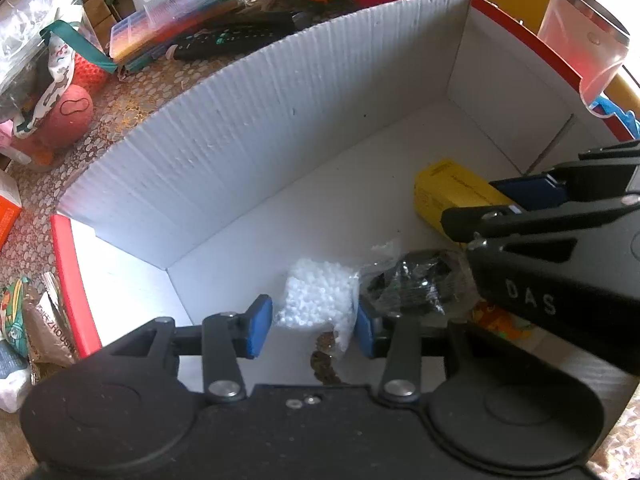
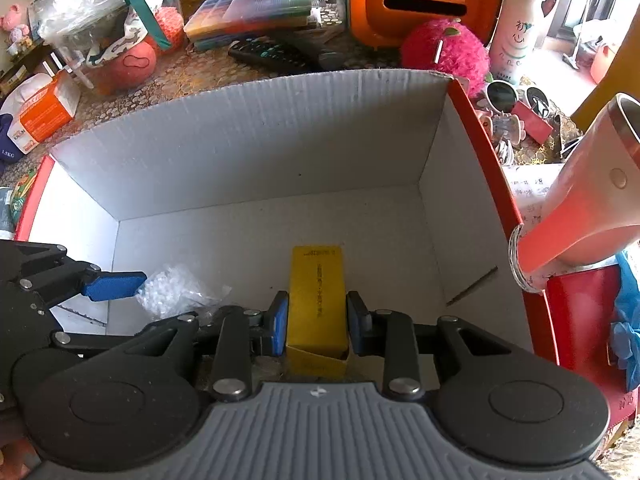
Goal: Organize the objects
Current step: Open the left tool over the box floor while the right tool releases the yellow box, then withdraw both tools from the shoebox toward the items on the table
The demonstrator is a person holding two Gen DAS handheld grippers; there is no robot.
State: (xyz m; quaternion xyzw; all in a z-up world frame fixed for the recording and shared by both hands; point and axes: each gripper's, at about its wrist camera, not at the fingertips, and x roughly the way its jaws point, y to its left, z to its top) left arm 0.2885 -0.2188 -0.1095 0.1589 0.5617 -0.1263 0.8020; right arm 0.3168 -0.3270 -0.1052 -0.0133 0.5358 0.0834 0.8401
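A white cardboard box with red outer walls stands open on the table; it also shows in the right wrist view. Inside it lie a clear bag of white beads, a bag of black parts and a yellow carton. My left gripper is open, its blue pads on either side of the bead bag. My right gripper is shut on the yellow carton, holding it low inside the box; it enters the left wrist view from the right.
Around the box the table is crowded: a black remote, a coloured plastic organiser case, an orange tissue holder, a pink plush ball, a bottle, sunglasses, a pink hair dryer.
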